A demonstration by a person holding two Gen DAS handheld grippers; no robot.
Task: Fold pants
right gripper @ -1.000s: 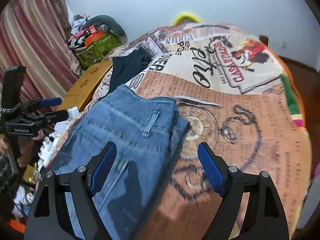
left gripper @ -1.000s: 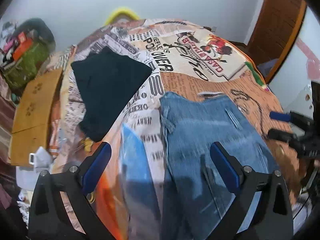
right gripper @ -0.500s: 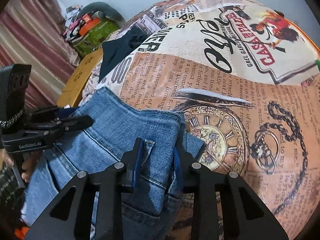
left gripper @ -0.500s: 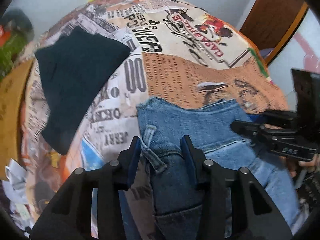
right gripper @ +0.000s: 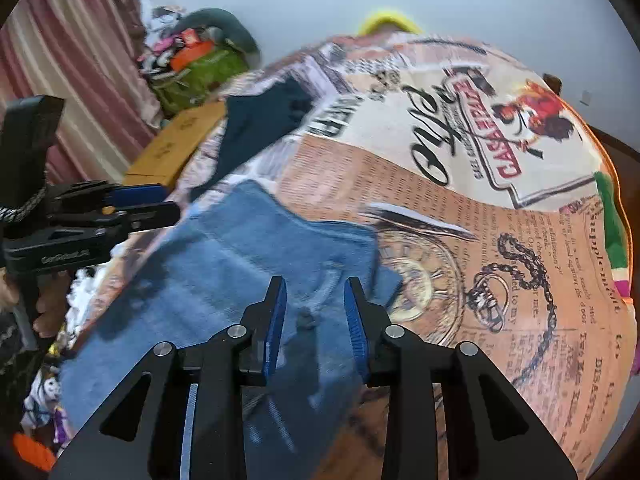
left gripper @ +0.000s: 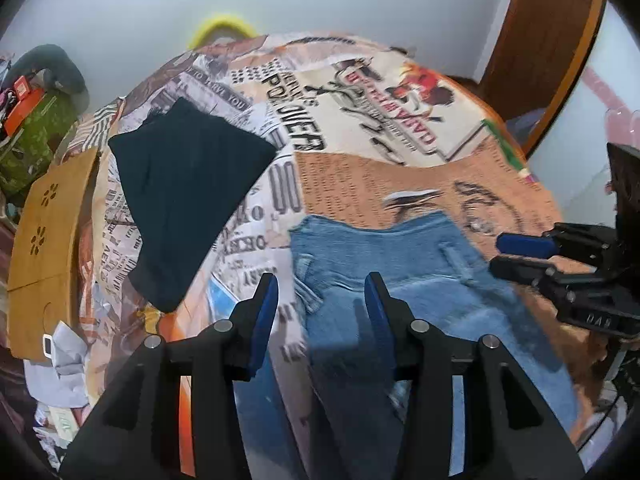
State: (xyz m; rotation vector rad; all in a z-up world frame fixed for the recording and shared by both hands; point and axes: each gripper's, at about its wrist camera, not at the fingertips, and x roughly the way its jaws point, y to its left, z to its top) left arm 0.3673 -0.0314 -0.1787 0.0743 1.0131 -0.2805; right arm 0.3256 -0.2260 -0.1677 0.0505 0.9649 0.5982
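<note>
Blue denim pants point(left gripper: 404, 280) lie flat on the printed bedspread point(left gripper: 360, 184), waistband toward the wall. My left gripper point(left gripper: 322, 294) hovers over the pants' left waistband corner, jaws partly open with nothing between them. My right gripper point(right gripper: 316, 300) hovers over the right waistband corner of the pants point(right gripper: 240, 264), jaws partly open and empty. Each gripper also shows in the other's view: the right one in the left wrist view point(left gripper: 520, 256), the left one in the right wrist view point(right gripper: 152, 204).
A folded dark garment point(left gripper: 184, 192) lies on the bed left of the jeans. A wooden board point(left gripper: 44, 240) and cluttered bags point(right gripper: 192, 64) sit beyond the bed's left edge. A door point(left gripper: 548, 48) stands at the right.
Both grippers were shut on the waistband half a second ago. They have let go, opened partway and lifted back; the jeans now lie flat on the bed.
</note>
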